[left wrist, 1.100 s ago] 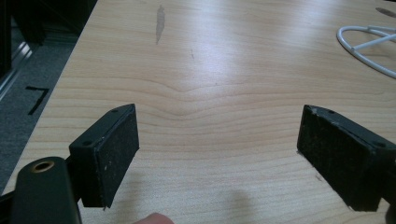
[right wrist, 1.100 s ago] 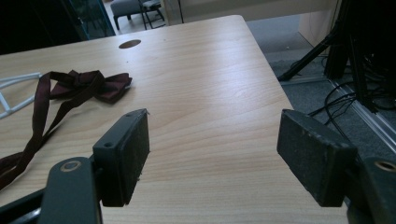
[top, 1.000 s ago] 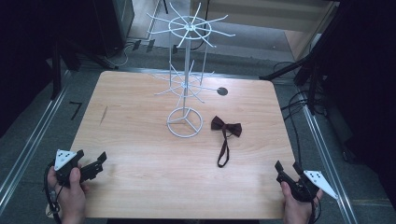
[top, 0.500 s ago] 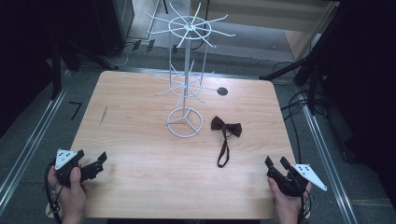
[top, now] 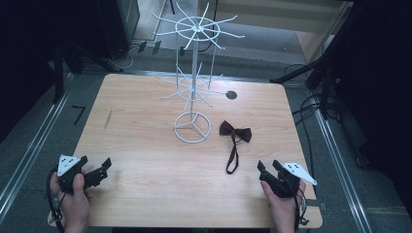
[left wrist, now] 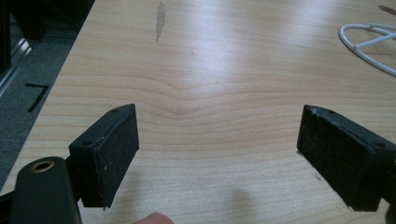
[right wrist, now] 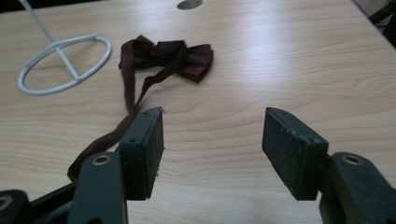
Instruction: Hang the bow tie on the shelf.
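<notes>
High view: we are nearing the bow tie (top: pixel 235 132) lying just right of the wire rack (top: pixel 193 127) base, right gripper (top: pixel 268 169) jaws apart after narrowing, nothing between, left gripper (top: pixel 104 166) apart; we risk pinching only the loose strap (right wrist: pixel 140 93)

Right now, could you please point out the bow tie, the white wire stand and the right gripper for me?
bow tie (top: pixel 235 131): high view, on the centre knot.
white wire stand (top: pixel 192 138): high view, on the ring base's lower rim.
right gripper (top: pixel 267 167): high view, between its open jaw tips.
</notes>
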A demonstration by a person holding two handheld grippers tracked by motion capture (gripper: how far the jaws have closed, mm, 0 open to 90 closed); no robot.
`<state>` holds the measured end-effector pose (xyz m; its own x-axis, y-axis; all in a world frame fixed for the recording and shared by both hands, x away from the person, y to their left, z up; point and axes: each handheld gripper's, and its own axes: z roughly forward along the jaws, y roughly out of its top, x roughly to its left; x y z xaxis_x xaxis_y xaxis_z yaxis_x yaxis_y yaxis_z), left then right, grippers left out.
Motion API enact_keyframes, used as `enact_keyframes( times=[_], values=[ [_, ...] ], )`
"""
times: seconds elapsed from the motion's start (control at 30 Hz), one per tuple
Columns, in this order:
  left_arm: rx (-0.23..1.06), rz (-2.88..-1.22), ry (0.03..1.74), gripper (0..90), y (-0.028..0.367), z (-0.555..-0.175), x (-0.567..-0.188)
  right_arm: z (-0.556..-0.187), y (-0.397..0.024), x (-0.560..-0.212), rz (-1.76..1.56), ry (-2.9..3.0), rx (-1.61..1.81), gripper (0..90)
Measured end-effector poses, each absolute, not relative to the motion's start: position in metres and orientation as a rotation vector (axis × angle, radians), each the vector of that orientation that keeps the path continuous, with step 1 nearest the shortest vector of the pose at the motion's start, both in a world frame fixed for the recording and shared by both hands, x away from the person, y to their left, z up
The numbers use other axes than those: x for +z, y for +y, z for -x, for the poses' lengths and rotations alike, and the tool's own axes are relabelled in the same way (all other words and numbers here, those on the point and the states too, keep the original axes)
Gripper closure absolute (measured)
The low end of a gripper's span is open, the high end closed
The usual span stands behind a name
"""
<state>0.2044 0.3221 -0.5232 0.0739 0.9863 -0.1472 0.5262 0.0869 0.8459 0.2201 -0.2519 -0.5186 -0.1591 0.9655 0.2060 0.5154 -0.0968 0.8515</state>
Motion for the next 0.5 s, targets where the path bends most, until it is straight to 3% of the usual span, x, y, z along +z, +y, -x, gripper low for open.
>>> enact_keyframes(
  times=[0.5],
  values=[
    [0.716, -1.545, 1.56, 13.5, 0.323, -0.205, -0.523, -0.251, -0.201, -0.524, -1.607, 1.872, 1.137, 41.6]
  ],
)
